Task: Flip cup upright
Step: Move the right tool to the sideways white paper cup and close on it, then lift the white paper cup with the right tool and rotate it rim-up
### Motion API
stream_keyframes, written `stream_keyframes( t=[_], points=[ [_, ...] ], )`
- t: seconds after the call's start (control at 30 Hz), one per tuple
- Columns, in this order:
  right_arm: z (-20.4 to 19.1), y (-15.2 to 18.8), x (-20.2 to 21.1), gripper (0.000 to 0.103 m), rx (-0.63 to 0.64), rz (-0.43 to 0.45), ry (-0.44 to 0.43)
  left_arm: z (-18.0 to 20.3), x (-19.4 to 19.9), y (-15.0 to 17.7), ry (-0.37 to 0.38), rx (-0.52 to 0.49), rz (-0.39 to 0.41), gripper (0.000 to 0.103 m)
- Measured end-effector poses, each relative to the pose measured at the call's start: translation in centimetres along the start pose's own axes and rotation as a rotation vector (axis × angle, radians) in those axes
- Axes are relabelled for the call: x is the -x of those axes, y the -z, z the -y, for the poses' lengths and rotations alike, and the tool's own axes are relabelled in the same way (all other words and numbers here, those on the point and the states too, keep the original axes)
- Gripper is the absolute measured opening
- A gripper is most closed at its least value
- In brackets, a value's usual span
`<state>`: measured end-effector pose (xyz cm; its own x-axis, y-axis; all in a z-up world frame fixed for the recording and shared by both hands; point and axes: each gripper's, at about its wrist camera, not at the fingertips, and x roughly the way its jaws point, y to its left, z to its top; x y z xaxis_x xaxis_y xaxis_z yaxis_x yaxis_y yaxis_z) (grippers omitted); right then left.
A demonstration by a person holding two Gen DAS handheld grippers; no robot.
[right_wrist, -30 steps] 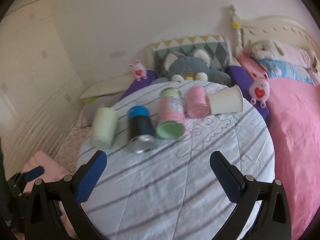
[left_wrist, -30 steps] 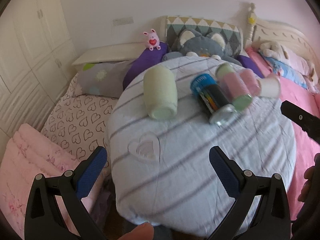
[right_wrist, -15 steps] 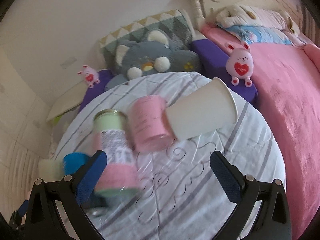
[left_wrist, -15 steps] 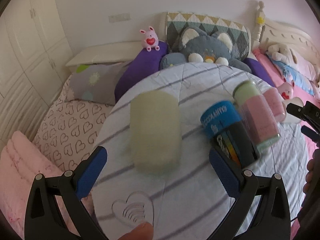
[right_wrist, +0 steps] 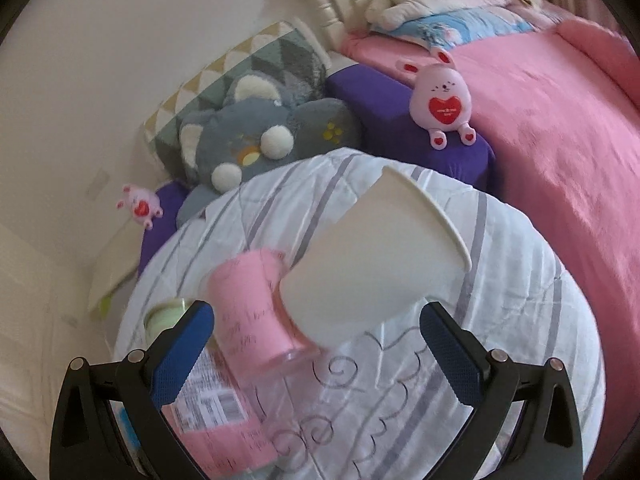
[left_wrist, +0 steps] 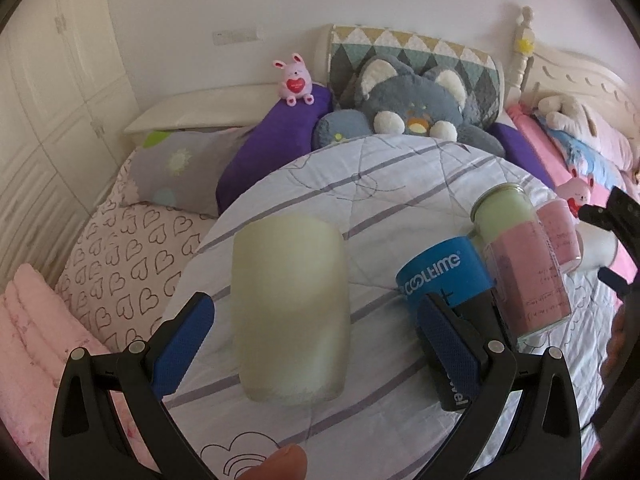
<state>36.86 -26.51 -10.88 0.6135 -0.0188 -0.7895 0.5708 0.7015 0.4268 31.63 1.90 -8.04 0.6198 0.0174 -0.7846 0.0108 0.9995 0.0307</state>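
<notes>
Several cups lie on their sides on a round table with a striped white cloth (left_wrist: 384,184). A pale green frosted cup (left_wrist: 290,312) lies between the open fingers of my left gripper (left_wrist: 316,344), untouched. Right of it lie a blue and black can-like cup (left_wrist: 444,280), a glass with green and pink wrap (left_wrist: 520,264) and a pink cup (left_wrist: 560,236). In the right wrist view a white paper cup (right_wrist: 376,264) lies on its side between the open fingers of my right gripper (right_wrist: 320,344), next to the pink cup (right_wrist: 256,304).
Behind the table are a grey plush cat pillow (left_wrist: 412,108), purple cushions (left_wrist: 276,144) and small pink bunny toys (right_wrist: 440,100). A pink bed (right_wrist: 560,140) lies on the right, a heart-patterned bed (left_wrist: 132,256) on the left.
Both grippers have moved forward. The pale green cup now sits between the left fingers and the white paper cup between the right fingers. Both grippers stay open.
</notes>
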Motion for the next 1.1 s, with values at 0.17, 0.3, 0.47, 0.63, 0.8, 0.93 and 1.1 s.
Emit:
stream_keyframes(
  t=[0.17, 0.3, 0.47, 0.63, 0.8, 0.93, 1.1],
  points=[
    [0.6, -0.8, -1.5, 0.092, -0.072, -0.017, 0.01, 0.1, 0.2, 0.2, 0.009, -0.008, 0.005, 0.103],
    [0.7, -1.0, -1.7, 0.09, -0.073, -0.002, 0.03, 0.2, 0.6, 0.5, 0.013, -0.018, 0.008, 0.103],
    [1.4, -1.5, -3.1, 0.076, -0.077, -0.036, 0.036, 0.7, 0.9, 1.0, 0.013, -0.03, 0.008, 0.103],
    [1.4, -1.5, -3.7, 0.061, 0.002, -0.066, 0.039, 1.0, 1.0, 1.2, 0.007, -0.038, 0.005, 0.103],
    [0.9, -1.2, -3.5, 0.06, 0.089, -0.079, 0.05, 1.6, 1.2, 1.6, 0.019, -0.04, -0.003, 0.103],
    [0.6, -0.7, -3.1, 0.06, 0.13, -0.082, 0.052, 1.9, 1.2, 1.8, 0.02, -0.039, -0.005, 0.103],
    [0.7, 0.2, -2.6, 0.059, 0.17, -0.095, 0.051, 2.3, 0.8, 1.8, 0.015, -0.03, -0.01, 0.103]
  ],
)
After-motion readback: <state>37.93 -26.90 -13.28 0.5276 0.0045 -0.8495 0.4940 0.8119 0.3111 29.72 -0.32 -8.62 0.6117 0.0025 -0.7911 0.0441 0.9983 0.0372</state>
